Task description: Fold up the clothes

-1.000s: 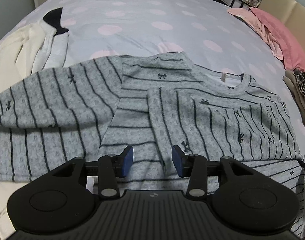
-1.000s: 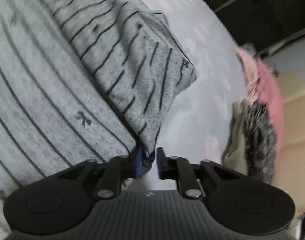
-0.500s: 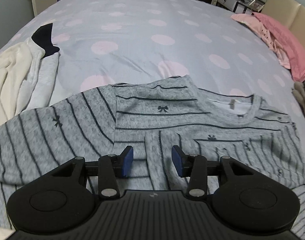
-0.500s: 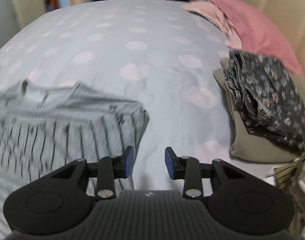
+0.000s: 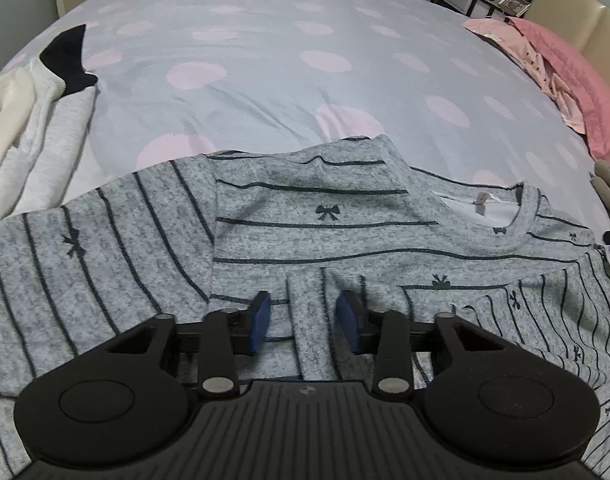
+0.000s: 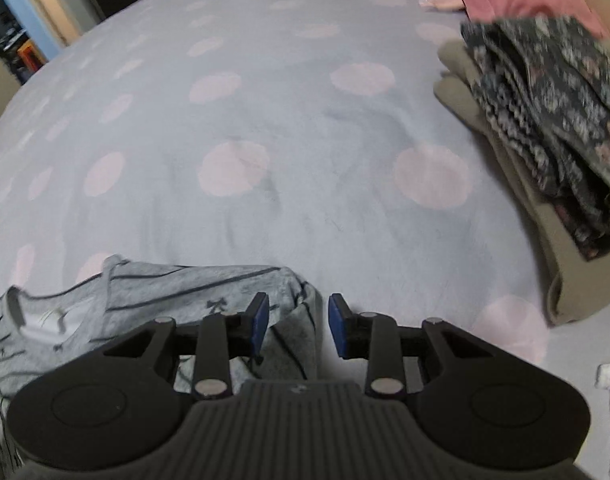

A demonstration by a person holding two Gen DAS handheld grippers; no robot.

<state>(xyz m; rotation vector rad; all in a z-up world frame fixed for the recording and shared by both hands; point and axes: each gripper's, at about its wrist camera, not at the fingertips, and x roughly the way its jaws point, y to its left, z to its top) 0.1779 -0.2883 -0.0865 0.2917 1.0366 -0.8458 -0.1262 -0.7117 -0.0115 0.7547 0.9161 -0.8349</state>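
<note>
Both jaws released; grey striped top lies partly folded on the bed.
Left gripper (image 5: 303,322) parted over a folded sleeve cuff, gripping nothing. Right gripper (image 6: 298,329) parted at the garment's right edge. Grey striped top (image 5: 325,216): dark stripes, bow motifs, one sleeve folded across the chest, other sleeve spread left, on the polka-dot bed (image 5: 265,64).

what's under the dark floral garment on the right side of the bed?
A folded khaki garment lies under the dark floral garment, on the polka-dot bedspread. Anything deeper in the stack is covered.
</note>
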